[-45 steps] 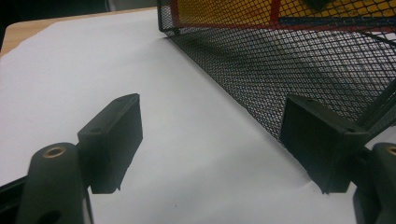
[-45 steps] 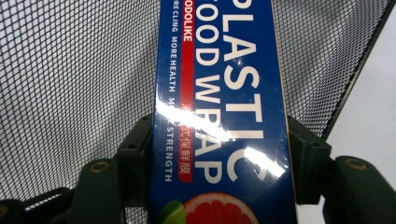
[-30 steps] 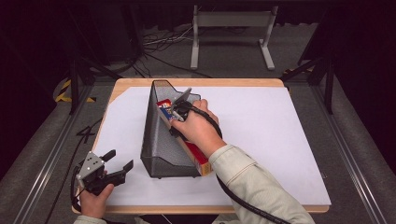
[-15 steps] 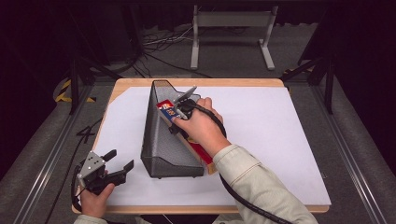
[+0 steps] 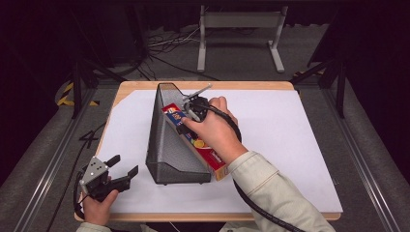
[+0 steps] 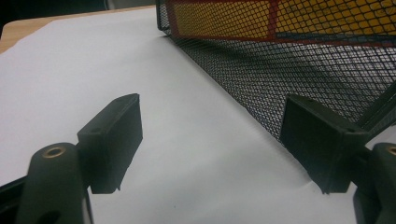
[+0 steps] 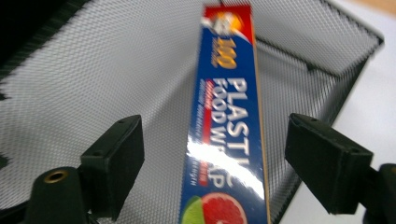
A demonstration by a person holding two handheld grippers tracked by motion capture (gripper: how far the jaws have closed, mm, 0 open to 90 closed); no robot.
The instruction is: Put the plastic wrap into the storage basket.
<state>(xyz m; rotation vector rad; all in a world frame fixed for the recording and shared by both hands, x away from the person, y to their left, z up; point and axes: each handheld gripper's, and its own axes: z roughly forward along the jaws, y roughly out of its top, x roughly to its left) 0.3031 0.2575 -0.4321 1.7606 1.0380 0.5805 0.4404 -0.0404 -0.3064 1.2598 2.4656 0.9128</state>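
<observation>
At the near left corner of the white-covered tabletop point(image 5: 300, 145), the left hand-held gripper point(image 5: 121, 170) rests low in the person's hand, its jaws spread wide with nothing between them. In the left gripper view they point at the mesh wall of the black wire file holder point(image 5: 169, 140), just short of it. That holder stands left of the middle of the tabletop, its tall end farthest from the person. A long box of plastic food wrap point(image 5: 196, 142) lies slanted in it, along its right side. Above the box's far end hangs the right hand-held gripper point(image 5: 186, 120), whose jaws have just been opening; they stand well apart on either side of the box, not pressing it.
</observation>
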